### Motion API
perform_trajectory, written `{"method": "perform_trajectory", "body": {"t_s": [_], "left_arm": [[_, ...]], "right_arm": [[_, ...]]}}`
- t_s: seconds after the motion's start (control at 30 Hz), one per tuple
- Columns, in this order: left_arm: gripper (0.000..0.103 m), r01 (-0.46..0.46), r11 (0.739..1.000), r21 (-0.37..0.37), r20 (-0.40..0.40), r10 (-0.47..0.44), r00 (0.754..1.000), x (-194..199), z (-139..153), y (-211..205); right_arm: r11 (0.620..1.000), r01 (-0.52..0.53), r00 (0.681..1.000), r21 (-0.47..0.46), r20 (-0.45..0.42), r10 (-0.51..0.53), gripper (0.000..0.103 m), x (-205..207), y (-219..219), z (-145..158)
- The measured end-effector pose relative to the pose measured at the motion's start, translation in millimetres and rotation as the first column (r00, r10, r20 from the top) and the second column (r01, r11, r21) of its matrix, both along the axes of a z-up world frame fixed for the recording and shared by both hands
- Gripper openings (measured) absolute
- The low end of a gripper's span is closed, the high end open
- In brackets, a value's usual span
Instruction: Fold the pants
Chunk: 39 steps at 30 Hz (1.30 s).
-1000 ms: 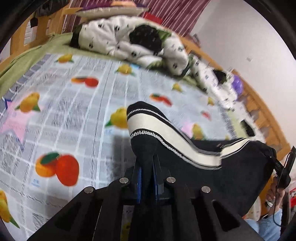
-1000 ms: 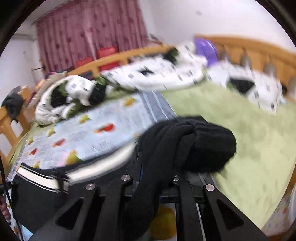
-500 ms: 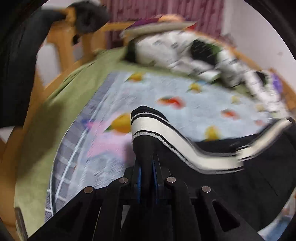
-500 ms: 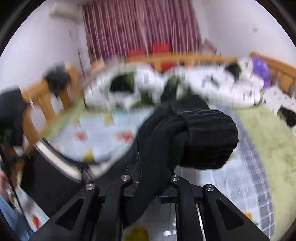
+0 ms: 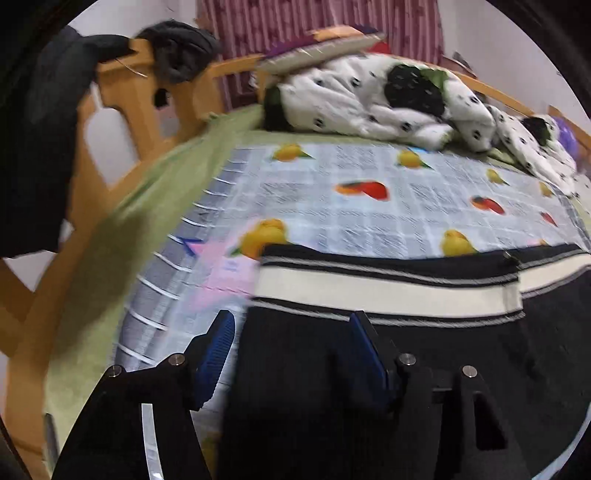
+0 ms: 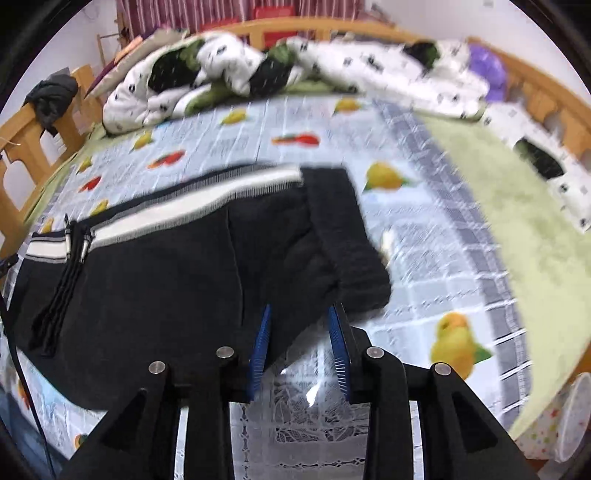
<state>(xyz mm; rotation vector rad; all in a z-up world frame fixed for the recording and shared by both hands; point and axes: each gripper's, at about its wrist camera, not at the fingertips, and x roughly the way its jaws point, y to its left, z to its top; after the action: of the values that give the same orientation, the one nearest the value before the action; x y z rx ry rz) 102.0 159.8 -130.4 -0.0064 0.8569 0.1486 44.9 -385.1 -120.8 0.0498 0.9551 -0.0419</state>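
Jaws on my left gripper (image 5: 291,341) and right gripper (image 6: 300,338) have just been opening; both stand spread, pants (image 6: 177,266) lying released between them on the bed (image 6: 424,236).

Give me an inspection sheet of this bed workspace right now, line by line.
Surface: fruit-print sheet over a green blanket on a wooden bed frame.
Job's things: black pants lie on the sheet, striped waistband toward the far side, cuffs folded up near it.
Clutter: spotted quilt bunched at the far end; dark garment hung on the frame.
Grippers: left gripper and right gripper have just been opening; jaws apart, pants fabric between them, not pinched.
Cables: thin black cable at the left edge of the right view.
Surroundings: maroon curtain, white wall.
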Motion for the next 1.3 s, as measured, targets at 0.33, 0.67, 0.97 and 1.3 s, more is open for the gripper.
{"method": "perform_trajectory", "body": {"t_s": [0.33, 0.67, 0.97, 1.3], "left_arm": [[0.062, 0.059, 0.989, -0.139, -0.074, -0.070, 0.995, -73.4, -28.6, -36.5], [0.067, -0.217, 0.916, -0.337, 0.030, 0.241, 0.970, -150.5, -18.8, 61.7], [0.065, -0.089, 0.787, -0.610, -0.014, 0.102, 0.995, -140.3, -62.1, 77.9], [0.065, -0.160, 0.725, -0.670, -0.007, 0.209, 0.978, -124.2, -72.5, 71.2]], "right_arm": [[0.996, -0.088, 0.991, 0.030, -0.095, 0.091, 0.041, 34.9, 67.8, -54.9], [0.989, -0.136, 0.983, 0.063, 0.131, 0.127, 0.060, 23.5, 110.4, 4.0], [0.994, -0.104, 0.991, 0.039, 0.085, 0.100, 0.048, 12.9, 119.5, -33.1], [0.967, -0.108, 0.994, 0.229, 0.042, 0.101, 0.048, 8.0, 108.7, -29.2]]}}
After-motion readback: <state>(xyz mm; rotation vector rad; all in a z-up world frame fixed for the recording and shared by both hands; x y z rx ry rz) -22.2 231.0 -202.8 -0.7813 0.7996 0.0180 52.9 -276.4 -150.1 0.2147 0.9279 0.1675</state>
